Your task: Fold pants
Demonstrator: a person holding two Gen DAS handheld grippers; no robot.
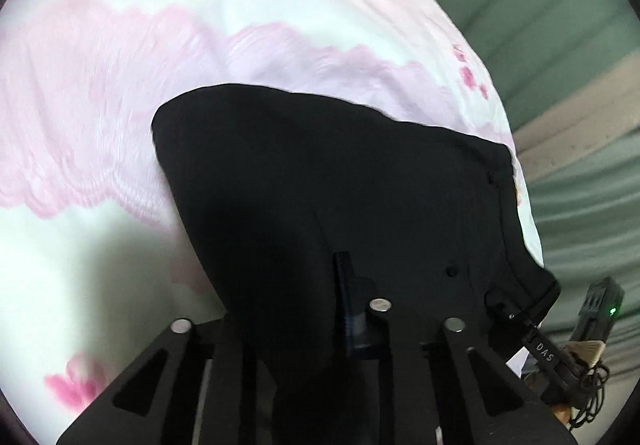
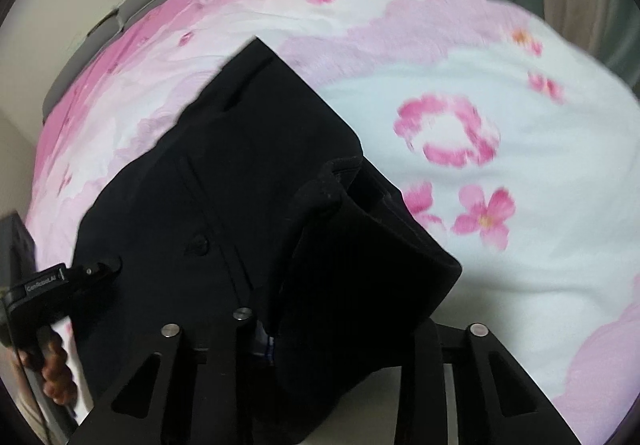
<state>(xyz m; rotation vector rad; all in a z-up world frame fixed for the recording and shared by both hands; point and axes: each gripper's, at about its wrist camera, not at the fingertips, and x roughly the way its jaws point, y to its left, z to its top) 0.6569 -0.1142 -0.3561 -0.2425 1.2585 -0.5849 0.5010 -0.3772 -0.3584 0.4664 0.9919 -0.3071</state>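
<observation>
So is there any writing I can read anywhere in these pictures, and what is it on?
"DAS": white letters on the right hand-held gripper, seen from the left wrist view.
"GenRobot.AI": small, slightly blurred, on the left hand-held gripper, seen from the right wrist view.
Black pants and flowered bedspread: no text.

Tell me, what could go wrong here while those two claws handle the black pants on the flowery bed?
1. The left claw seems to pinch only a thin fold of the black pants, so it could slip out.
2. The cloth bunches thickly at the right claw, so the fold may turn out lumpy.
3. The pants lie near the edge of the bedspread and could slide off.
</observation>
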